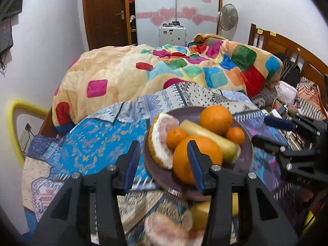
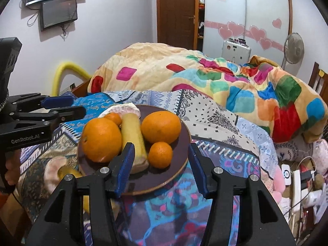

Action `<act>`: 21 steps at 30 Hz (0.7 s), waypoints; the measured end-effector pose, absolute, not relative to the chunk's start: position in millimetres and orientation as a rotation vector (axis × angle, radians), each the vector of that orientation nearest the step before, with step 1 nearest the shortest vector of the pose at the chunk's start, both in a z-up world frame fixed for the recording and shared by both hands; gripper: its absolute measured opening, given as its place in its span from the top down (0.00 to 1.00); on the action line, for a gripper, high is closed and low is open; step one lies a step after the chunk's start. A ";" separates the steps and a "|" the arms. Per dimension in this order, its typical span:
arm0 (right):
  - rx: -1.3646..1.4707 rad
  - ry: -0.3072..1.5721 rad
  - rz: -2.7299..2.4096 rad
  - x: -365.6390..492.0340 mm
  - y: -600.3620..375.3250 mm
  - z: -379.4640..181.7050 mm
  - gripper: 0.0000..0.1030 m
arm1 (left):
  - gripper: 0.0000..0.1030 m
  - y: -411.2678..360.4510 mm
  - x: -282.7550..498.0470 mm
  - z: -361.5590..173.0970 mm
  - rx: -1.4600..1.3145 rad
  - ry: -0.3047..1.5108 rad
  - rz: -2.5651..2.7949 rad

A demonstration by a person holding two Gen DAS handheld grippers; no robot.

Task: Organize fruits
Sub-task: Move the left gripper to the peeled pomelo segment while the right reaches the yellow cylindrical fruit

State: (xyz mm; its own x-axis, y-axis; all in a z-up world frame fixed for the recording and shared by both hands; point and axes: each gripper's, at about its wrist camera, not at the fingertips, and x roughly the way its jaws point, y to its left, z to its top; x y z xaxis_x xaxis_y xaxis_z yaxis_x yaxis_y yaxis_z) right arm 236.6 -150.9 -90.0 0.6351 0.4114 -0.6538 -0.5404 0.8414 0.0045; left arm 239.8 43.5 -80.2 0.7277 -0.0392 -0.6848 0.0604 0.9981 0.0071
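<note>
The left black two-finger gripper with blue pads [image 1: 164,166] and the right one [image 2: 162,170] are both seen released, jaws apart with nothing grasped, hung just before the round dark-brown plate [image 2: 180,143]. On that plate, set on a blue patterned bedspread [image 1: 92,143], two large oranges [image 2: 101,139], two small mandarins [image 2: 160,154], a pale yellow peeled stick [image 2: 133,141] (its kind cannot be told) and a pomelo wedge [image 1: 164,135] are held. A multicoloured patchwork quilt [image 1: 184,69], brown wooden door [image 1: 104,10] and heart-stickered wardrobe [image 1: 176,8] are seen behind. Below the plate, a blurred pink-and-yellow fruit piece [image 1: 174,223] is partly hidden by the left gripper.
</note>
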 end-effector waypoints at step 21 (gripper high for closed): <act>-0.270 0.781 0.547 194.5 -164.2 -121.9 0.48 | 0.45 41.3 188.3 -131.3 0.138 0.891 -0.077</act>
